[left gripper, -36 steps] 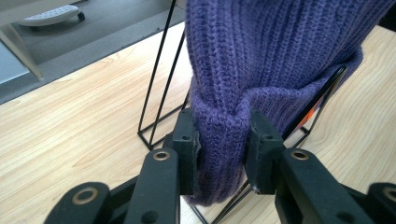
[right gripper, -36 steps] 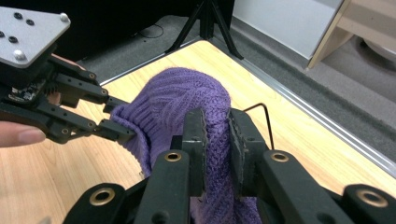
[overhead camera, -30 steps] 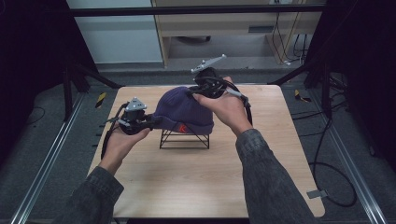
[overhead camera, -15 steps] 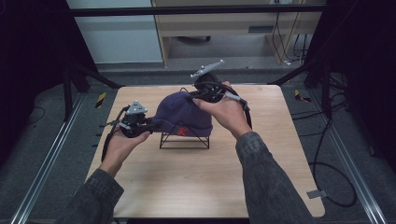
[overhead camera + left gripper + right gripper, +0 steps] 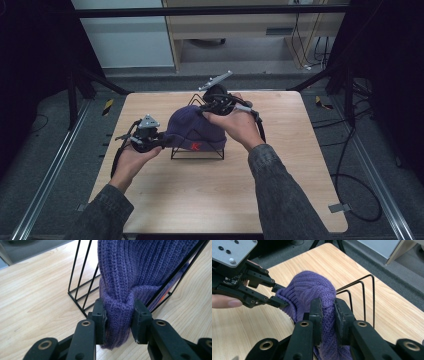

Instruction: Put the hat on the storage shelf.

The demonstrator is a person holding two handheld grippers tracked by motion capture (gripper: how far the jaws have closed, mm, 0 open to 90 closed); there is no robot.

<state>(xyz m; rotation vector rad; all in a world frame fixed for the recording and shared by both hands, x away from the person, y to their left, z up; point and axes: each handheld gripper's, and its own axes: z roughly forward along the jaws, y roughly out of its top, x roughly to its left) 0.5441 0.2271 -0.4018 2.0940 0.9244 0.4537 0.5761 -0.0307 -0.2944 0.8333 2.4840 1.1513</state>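
A purple knit hat (image 5: 192, 130) with a red letter on its brim is draped over a black wire rack (image 5: 197, 156) at the middle of the wooden table (image 5: 290, 200). My left gripper (image 5: 164, 141) is shut on the hat's left edge; in the left gripper view the jaws (image 5: 119, 309) pinch a bunched fold of the hat (image 5: 130, 265) beside the rack's wires (image 5: 82, 277). My right gripper (image 5: 203, 110) is shut on the hat's far top. In the right gripper view its jaws (image 5: 328, 304) squeeze the knit (image 5: 309, 287), with the left gripper (image 5: 280, 296) beyond.
The rack's upright loops (image 5: 364, 290) stand just right of the hat. Bare wood surrounds the rack on every side. Black frame posts (image 5: 82, 85) and cables (image 5: 350, 175) lie off the table's edges.
Both hands have sunk a little with the hat held between them, so the hat sits lower over the wire rack. Both grips are unchanged.
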